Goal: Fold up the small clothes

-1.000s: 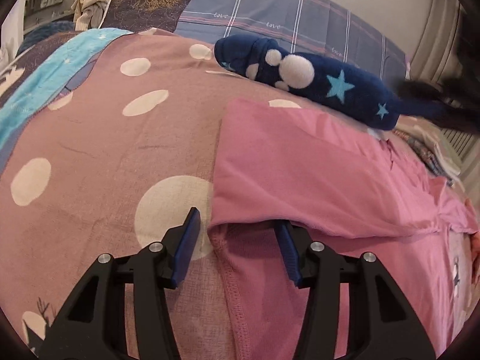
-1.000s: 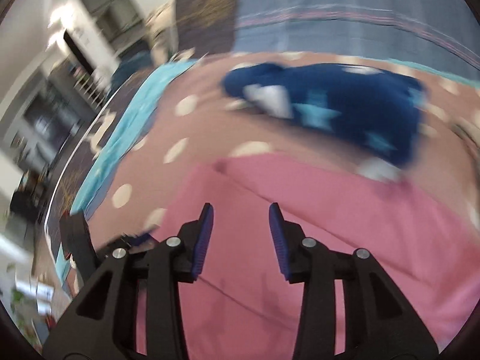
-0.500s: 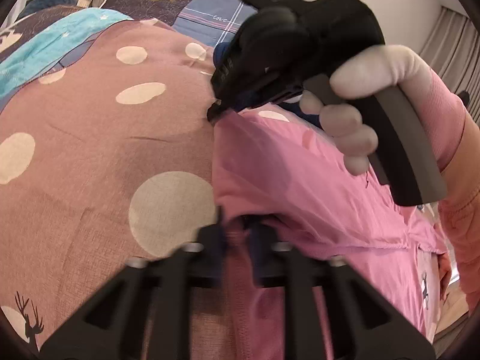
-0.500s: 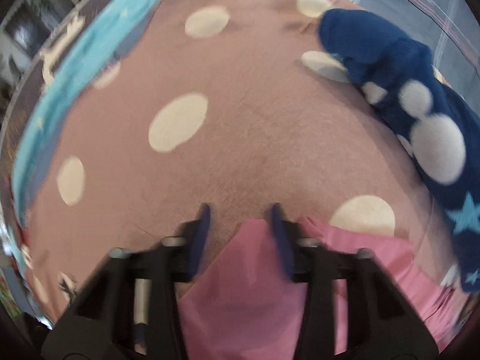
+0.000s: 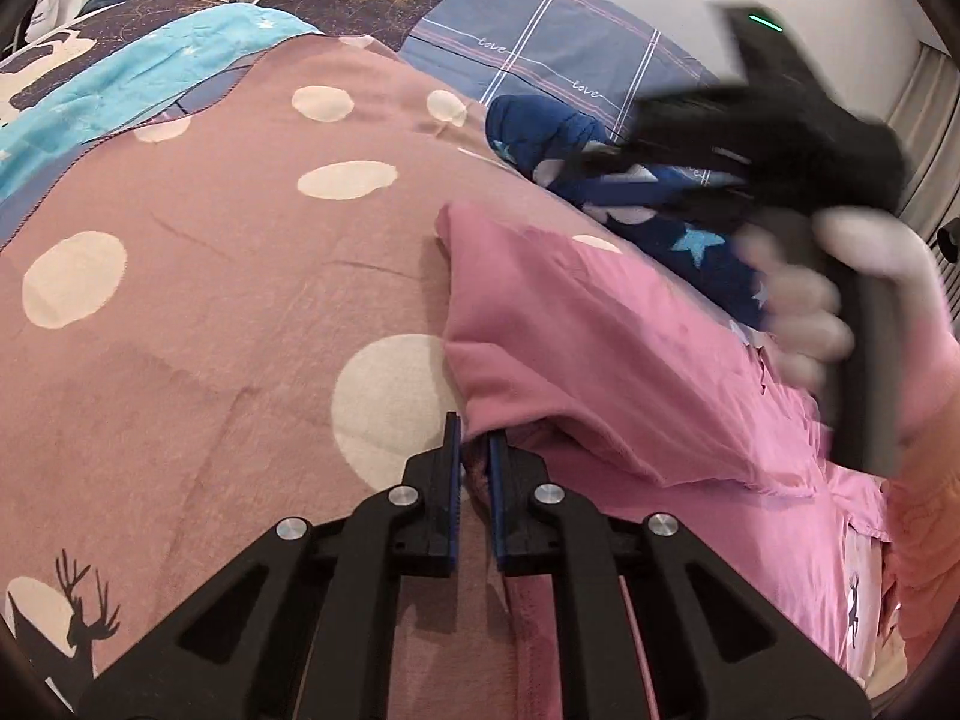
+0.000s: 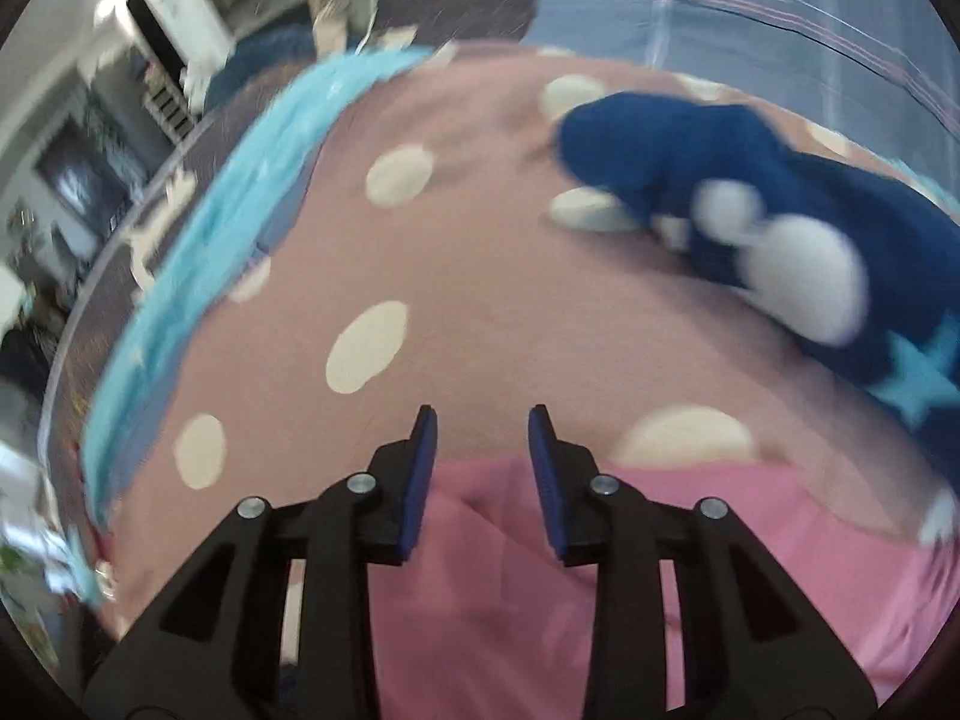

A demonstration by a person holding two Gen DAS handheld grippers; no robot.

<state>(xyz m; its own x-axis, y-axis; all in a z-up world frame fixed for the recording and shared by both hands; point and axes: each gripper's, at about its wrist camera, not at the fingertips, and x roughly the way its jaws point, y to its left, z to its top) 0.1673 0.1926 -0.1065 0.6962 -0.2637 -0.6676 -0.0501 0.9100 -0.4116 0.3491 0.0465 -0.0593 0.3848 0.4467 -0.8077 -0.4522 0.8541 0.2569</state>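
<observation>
Left wrist cam: my left gripper (image 5: 474, 450) is pinched tight on the hem of the pink garment (image 5: 600, 360) lying on the dotted bedspread (image 5: 210, 300). Right wrist cam, kinda blurry: right gripper (image 6: 483, 438) has just been opening, jaws apart above the garment's edge, nothing pinched; navy star garment (image 6: 750, 192) lies beyond.

Right tongs (image 5: 600, 165) and gloved hand (image 5: 840, 294) motion-blurred in left view; right view smeared throughout (room background unreadable); pink garment (image 6: 600, 600) cut off at bottom edge
</observation>
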